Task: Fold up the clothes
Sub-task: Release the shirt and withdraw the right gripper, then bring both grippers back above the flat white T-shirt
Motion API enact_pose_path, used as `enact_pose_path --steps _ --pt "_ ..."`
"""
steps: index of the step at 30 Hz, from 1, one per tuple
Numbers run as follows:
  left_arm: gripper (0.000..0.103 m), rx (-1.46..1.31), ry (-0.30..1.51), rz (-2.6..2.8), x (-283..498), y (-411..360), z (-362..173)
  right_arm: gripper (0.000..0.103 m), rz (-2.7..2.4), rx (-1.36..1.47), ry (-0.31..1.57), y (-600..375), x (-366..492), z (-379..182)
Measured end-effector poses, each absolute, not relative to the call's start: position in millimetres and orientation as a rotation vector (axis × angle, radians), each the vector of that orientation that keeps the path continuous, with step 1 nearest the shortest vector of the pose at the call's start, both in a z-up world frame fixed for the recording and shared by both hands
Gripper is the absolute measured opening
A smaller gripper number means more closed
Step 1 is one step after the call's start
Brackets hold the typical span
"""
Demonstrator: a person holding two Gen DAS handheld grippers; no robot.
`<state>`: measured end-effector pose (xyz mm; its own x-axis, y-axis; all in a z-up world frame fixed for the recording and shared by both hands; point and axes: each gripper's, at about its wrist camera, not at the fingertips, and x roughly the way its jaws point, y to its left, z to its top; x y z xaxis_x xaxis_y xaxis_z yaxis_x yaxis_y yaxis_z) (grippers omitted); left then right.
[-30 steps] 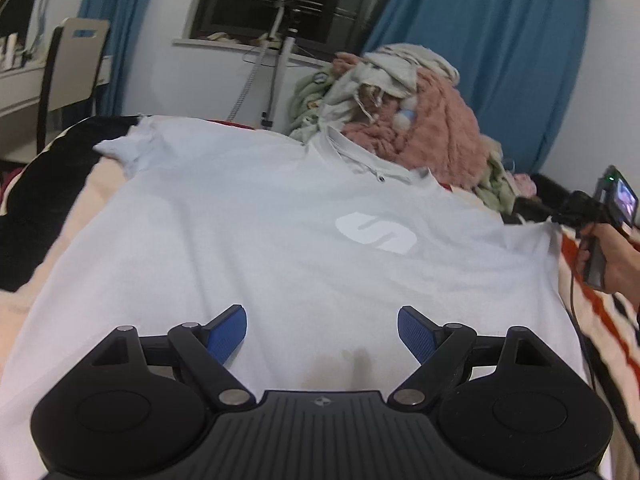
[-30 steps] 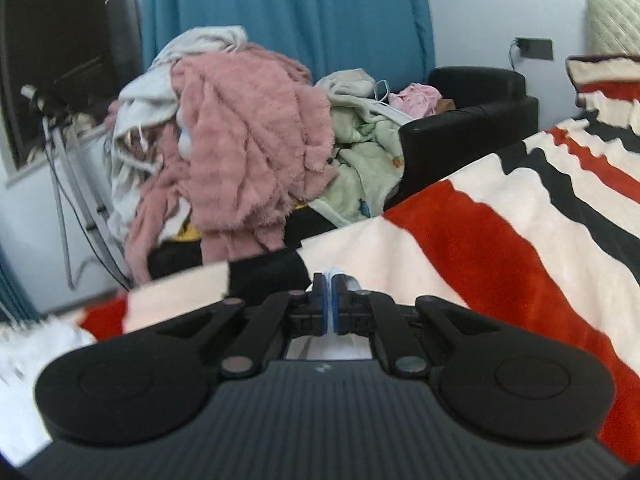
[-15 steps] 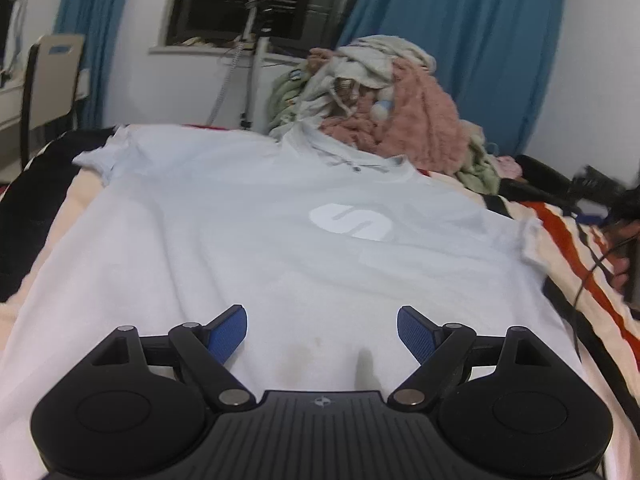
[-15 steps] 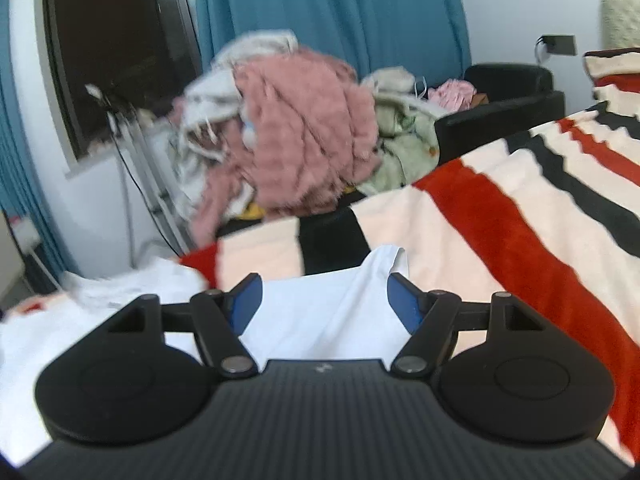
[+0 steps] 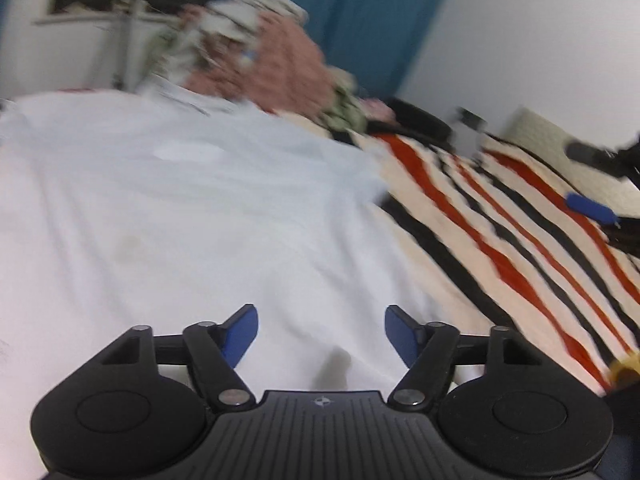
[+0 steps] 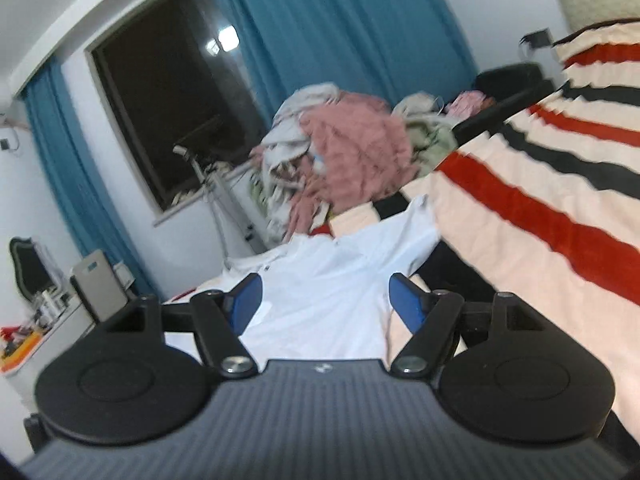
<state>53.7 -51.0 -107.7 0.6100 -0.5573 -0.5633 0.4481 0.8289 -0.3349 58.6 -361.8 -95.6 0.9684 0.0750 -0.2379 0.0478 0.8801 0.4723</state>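
Both tools are spread apart and hold nothing. The left gripper [image 5: 321, 334] hangs over the white shirt [image 5: 168, 216], which lies flat beneath and ahead of it on the striped blanket [image 5: 520, 248]. The right gripper [image 6: 326, 300] points at the shirt [image 6: 332, 276], with the clothes pile [image 6: 352, 156] beyond.

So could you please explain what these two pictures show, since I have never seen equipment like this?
Each picture comes from a camera mounted on a hand-held grasping tool, looking forward along its two blue-tipped fingers. A person carries one in each hand. The left tool hangs open over a white T-shirt spread flat on a striped blanket. The right tool, also open, looks along the same T-shirt from its other side. Neither holds anything. Behind the bed there is a pile of clothes and blue curtains.
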Motion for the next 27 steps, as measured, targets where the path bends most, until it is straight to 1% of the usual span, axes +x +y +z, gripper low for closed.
enact_pose_path --steps 1,3,5,10,11,12,13,14,15,18,20,23,27 --pt "0.059 -0.166 0.716 -0.611 48.3 -58.7 -108.2 0.073 0.017 0.512 0.225 -365.2 53.9 -95.4" --pt "0.048 -0.166 0.731 -0.683 36.3 -76.0 -109.5 0.073 0.018 0.542 0.182 -371.8 47.0 -95.9" --pt "0.046 -0.168 0.751 -0.77 21.9 -95.2 -113.1 0.073 0.003 0.569 0.197 -377.9 50.5 -101.0" --pt "0.046 -0.096 0.812 -0.842 -3.8 -141.4 -133.5 0.073 0.015 0.624 0.239 -388.3 57.4 -114.5" --pt "0.042 -0.075 0.825 -0.842 -6.0 -149.6 -138.3 0.073 0.018 0.637 0.243 -390.4 57.6 -116.5" --pt "0.032 -0.064 0.826 -0.845 -8.0 -155.6 -140.4 0.073 0.021 0.654 0.245 -393.4 57.8 -118.4" --pt "0.025 -0.056 0.824 -0.85 -9.9 -161.1 -141.9 0.073 0.023 0.671 0.245 -396.2 57.7 -120.4" --pt "0.005 -0.047 0.823 -0.854 -11.9 -166.6 -143.4 0.073 0.024 0.688 0.245 -398.5 57.4 -122.8" --pt "0.0 -0.039 0.821 -0.858 -13.8 -172.1 -144.9 0.073 0.025 0.704 0.244 -400.8 57.1 -125.0" --pt "0.0 -0.012 0.831 -0.901 -21.9 -193.8 -145.0 0.073 0.028 0.742 0.24 -408.1 55.9 -129.5" --pt "0.0 0.004 0.878 -0.914 -21.8 -208.7 -149.1 0.073 0.027 0.752 0.24 -411.3 56.4 -131.4" --pt "0.0 -0.003 0.944 -0.915 -12.4 -215.9 -158.5 0.073 0.023 0.738 0.246 -413.3 57.5 -132.9" --pt "0.001 -0.001 0.961 -0.911 -8.2 -214.6 -159.8 0.073 0.023 0.713 0.253 -410.5 59.1 -132.8"
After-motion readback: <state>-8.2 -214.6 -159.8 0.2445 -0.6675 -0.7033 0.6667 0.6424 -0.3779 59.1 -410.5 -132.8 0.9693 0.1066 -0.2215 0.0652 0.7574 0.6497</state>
